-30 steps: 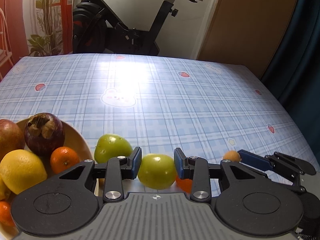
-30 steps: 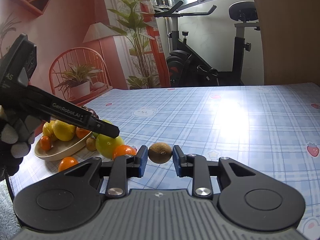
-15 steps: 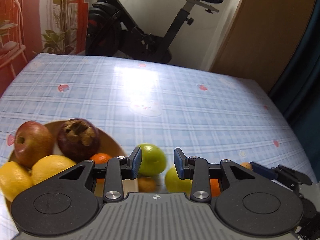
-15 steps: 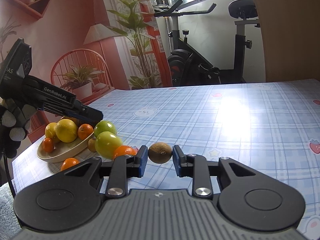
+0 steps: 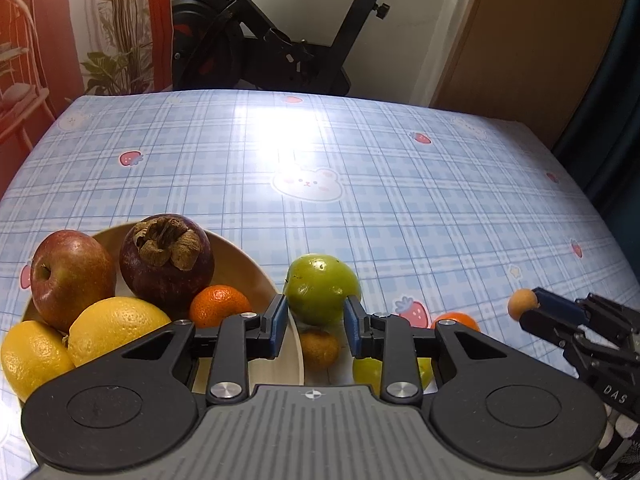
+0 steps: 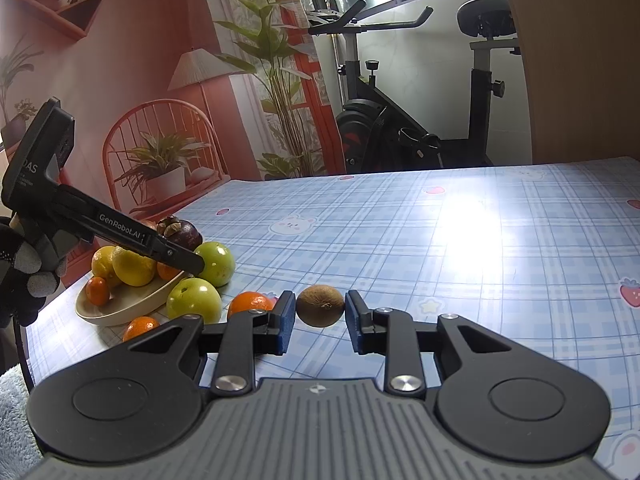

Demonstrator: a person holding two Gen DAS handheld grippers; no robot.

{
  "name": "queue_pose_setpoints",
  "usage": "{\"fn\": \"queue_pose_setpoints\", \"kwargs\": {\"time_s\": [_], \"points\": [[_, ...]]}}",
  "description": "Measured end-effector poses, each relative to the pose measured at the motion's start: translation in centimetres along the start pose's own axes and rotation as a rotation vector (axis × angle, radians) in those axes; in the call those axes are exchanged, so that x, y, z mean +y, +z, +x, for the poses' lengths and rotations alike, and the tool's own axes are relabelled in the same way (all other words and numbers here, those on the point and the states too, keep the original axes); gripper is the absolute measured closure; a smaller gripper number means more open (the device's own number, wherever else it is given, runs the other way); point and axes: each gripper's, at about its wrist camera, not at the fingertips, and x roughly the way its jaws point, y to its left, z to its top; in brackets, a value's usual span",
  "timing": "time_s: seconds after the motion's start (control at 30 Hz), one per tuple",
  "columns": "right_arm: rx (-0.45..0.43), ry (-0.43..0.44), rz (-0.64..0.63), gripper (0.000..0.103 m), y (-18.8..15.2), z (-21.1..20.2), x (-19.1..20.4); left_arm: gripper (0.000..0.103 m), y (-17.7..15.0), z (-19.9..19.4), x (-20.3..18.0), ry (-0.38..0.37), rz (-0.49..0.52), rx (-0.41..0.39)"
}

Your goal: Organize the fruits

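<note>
- Two hand-held grippers here. The left hand-held gripper [image 5: 315, 322] has its jaws fairly narrow, and they have just been closing, with a green fruit [image 5: 322, 288] sitting between the blue pads. The pads flank it but don't look clamped on yet, so my read is it's mid-grab.
- That green fruit sits on the table [image 5: 360, 200] right against the bowl [image 5: 256, 264], so I'd guess it's the next thing going in.
- The right hand-held gripper [image 6: 320, 320] is closed tight on a kiwi [image 6: 320, 311], held just off the table. Probably parked there waiting its turn so the two don't bump over the bowl.
- The bowl is already crowded: an apple [image 5: 70, 276], a mangosteen [image 5: 166, 264], two yellow citrus and a couple of mandarins.
- Loose around it are another green fruit [image 6: 194, 304], a mandarin [image 6: 252, 304] and a small brown fruit [image 5: 319, 348].
- The table wears a glossy blue plaid cloth with strawberries and bears, with strong glare in the middle.
- Behind it are an exercise bike [image 5: 280, 40], a tall plant [image 6: 276, 60], reddish walls and a wooden panel.
</note>
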Motion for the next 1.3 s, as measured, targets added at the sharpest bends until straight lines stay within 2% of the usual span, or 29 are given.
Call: {"fn": "queue_pose_setpoints", "kwargs": {"time_s": [0.2, 0.43, 0.63, 1.0, 1.3], "points": [[0.0, 0.0, 0.0, 0.073, 0.0, 0.0, 0.0, 0.064, 0.6, 0.7, -0.1, 0.003, 0.002, -0.001], [0.002, 0.003, 0.002, 0.073, 0.0, 0.0, 0.1, 0.065, 0.1, 0.7, 0.4, -0.015, -0.042, 0.011], [0.0, 0.008, 0.007, 0.073, 0.0, 0.1, -0.1, 0.068, -1.6, -0.8, 1.1, -0.043, -0.178, 0.014], [0.002, 0.006, 0.005, 0.073, -0.1, 0.0, 0.0, 0.068, -3.7, -2.0, 1.6, -0.043, -0.205, 0.045], [0.002, 0.007, 0.006, 0.073, -0.1, 0.0, 0.0, 0.068, -4.0, -2.6, 2.5, -0.093, -0.304, 0.05]]}}
